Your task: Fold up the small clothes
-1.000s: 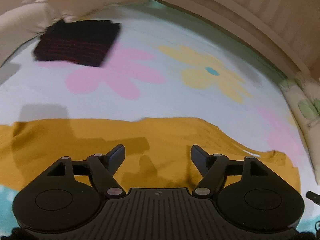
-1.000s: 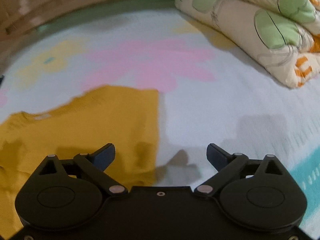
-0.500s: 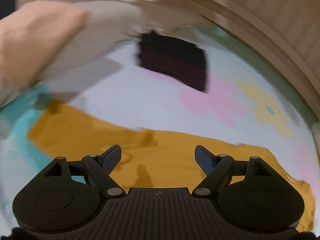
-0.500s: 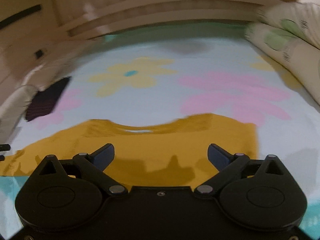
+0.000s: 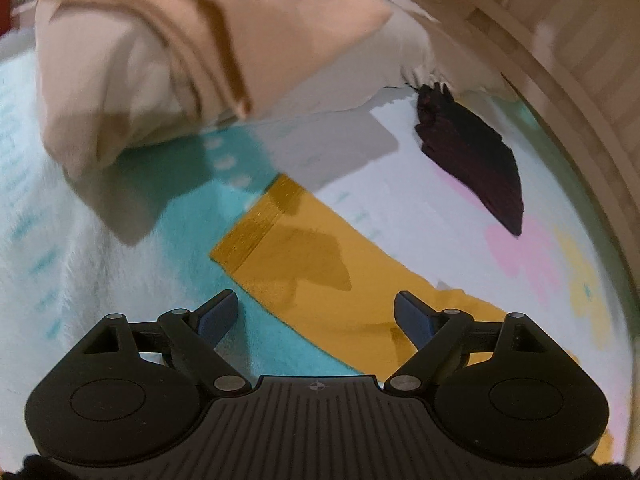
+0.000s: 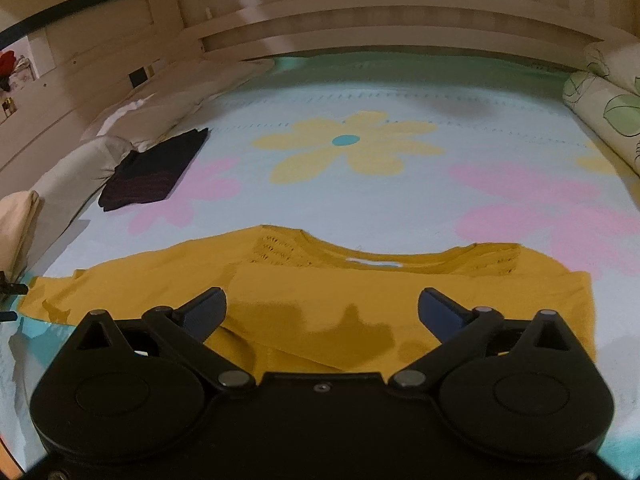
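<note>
We find the mustard-yellow knit top (image 6: 400, 292) lying flat on the flower-printed bedsheet (image 6: 360, 200), neckline away from the right wrist camera. One sleeve runs out to the left, while the other side appears already folded in. The left wrist view shows that long yellow sleeve (image 5: 320, 256) running diagonally, its ribbed cuff (image 5: 256, 228) lying on the sheet's teal border.

The left gripper (image 5: 316, 312) hangs over the sleeve with its jaws opening and nothing pressed between them; the cloth lies below, untouched as far as we can tell. The right gripper (image 6: 322, 310) hovers over the body of the top, jaws spread wide and empty.

We judge the garment light, limp and thin. It should drape and sag when lifted, and a single pinched layer may slide over the one beneath. The openwork near the shoulders could snag on a finger tip. The ribbed cuff looks the firmest purchase for the left tool; the hem or side edge would suit the right.

A folded dark striped garment (image 6: 156, 172) lies well apart, beside the beige pillows (image 5: 168, 52).
</note>
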`<move>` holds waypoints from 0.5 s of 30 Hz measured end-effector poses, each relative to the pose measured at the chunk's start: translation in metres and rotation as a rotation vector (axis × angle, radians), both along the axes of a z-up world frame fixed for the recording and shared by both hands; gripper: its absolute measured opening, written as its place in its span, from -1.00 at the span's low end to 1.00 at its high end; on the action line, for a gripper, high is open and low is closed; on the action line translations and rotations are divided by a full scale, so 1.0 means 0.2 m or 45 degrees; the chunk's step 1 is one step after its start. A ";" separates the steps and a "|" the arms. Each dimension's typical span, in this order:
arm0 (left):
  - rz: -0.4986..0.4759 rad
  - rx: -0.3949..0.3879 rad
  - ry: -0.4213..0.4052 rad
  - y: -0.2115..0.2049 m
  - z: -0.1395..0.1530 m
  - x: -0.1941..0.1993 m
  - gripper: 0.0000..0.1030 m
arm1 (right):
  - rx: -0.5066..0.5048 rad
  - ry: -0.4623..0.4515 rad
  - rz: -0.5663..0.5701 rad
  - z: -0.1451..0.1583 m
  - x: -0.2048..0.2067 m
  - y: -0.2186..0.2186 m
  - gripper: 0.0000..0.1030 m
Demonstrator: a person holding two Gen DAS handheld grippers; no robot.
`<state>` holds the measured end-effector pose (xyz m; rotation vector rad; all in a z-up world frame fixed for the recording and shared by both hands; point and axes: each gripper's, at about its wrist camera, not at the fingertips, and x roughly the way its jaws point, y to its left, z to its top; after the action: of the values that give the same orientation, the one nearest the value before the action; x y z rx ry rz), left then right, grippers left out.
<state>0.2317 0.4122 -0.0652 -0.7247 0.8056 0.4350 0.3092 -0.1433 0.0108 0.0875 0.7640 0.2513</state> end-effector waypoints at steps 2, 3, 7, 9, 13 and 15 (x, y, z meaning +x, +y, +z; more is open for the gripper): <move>0.022 -0.043 -0.054 0.02 -0.03 -0.04 0.76 | -0.016 0.005 0.013 -0.01 0.00 0.03 0.99; 0.029 -0.060 -0.076 0.03 -0.03 -0.03 0.82 | -0.021 0.007 0.019 -0.01 0.00 0.03 0.99; 0.043 -0.094 -0.158 0.05 -0.07 -0.01 0.82 | -0.040 0.016 0.043 -0.02 0.00 0.06 0.99; 0.037 -0.077 -0.197 0.05 -0.08 0.00 0.81 | -0.047 0.019 0.056 -0.03 0.00 0.08 0.99; 0.061 -0.057 -0.176 0.05 -0.07 0.03 -0.47 | -0.060 0.026 0.072 -0.03 -0.01 0.08 0.99; 0.092 -0.093 -0.122 0.06 -0.10 0.06 -0.78 | -0.061 0.029 0.074 -0.04 -0.01 0.08 0.99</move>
<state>0.2428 0.4233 -0.0843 -0.8388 0.7096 0.4344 0.3070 -0.1282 0.0037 0.0228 0.7959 0.2873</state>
